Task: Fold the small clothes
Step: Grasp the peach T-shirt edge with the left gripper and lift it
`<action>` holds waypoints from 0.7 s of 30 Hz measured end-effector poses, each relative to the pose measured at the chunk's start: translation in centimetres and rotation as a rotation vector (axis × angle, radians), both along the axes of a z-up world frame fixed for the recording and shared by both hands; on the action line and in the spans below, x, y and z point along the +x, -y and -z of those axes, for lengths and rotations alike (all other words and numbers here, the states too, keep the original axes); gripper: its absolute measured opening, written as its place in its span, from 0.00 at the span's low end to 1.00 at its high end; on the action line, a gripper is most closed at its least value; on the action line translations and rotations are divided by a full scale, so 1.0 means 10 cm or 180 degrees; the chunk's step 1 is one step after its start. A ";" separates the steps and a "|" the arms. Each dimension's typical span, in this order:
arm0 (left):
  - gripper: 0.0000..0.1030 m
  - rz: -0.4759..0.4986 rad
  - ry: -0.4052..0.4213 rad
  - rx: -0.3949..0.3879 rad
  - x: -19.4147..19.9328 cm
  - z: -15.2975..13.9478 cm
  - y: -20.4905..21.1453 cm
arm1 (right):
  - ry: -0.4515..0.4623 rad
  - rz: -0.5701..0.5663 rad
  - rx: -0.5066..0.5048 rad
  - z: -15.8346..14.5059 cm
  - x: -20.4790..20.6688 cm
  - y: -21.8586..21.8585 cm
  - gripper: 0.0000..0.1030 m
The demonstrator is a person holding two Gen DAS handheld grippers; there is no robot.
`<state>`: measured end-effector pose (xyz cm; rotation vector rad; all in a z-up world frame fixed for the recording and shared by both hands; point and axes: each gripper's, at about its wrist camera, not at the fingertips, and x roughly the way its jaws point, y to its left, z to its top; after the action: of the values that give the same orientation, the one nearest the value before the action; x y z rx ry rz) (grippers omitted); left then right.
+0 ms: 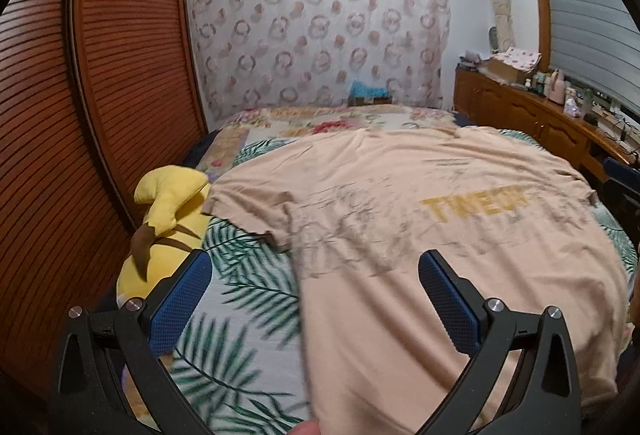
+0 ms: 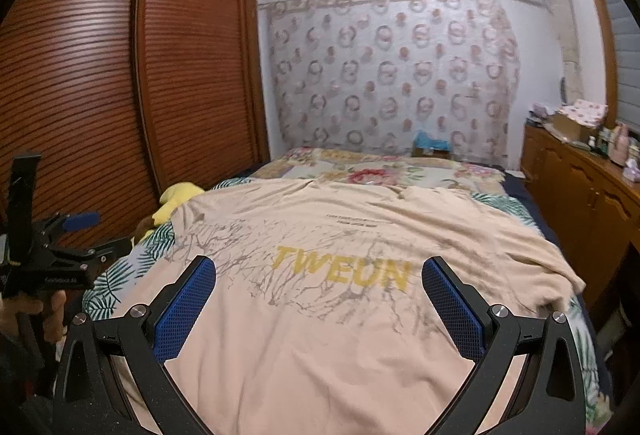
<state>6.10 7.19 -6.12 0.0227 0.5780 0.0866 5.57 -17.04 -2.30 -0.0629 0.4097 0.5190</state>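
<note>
Blurred T-shirt point(image 1: 400, 235) hem, cut off below

One T-shirt point(image 2: 320, 275), one plush toy point(image 1: 168, 227)

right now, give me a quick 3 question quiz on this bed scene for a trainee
1. True or false: the peach cotton T-shirt lies spread on the leaf-print bedsheet.
2. The yellow plush toy lies on which side of the shirt? A. wardrobe side B. dresser side
3. Fill in: both the left claw and right claw are ____.

Key: 1 true; 2 A; 3 open
</note>
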 end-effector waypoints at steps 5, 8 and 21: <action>1.00 -0.0017 -0.0140 -0.0057 0.21 0.08 -0.27 | -0.0171 -0.0144 -0.0041 0.04 0.33 0.00 1.00; 1.00 0.0007 -0.0212 -0.0146 0.35 0.11 -0.45 | -0.0274 -0.0242 -0.0088 0.04 0.53 0.00 1.00; 0.75 -0.0071 -0.0604 -0.0613 1.24 0.23 -1.25 | -0.0603 -0.0485 -0.0295 -0.07 1.49 -0.33 0.99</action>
<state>18.46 19.73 -8.38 -0.1641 0.7742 0.0505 20.44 -13.75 -1.62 -0.1358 0.6175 0.6587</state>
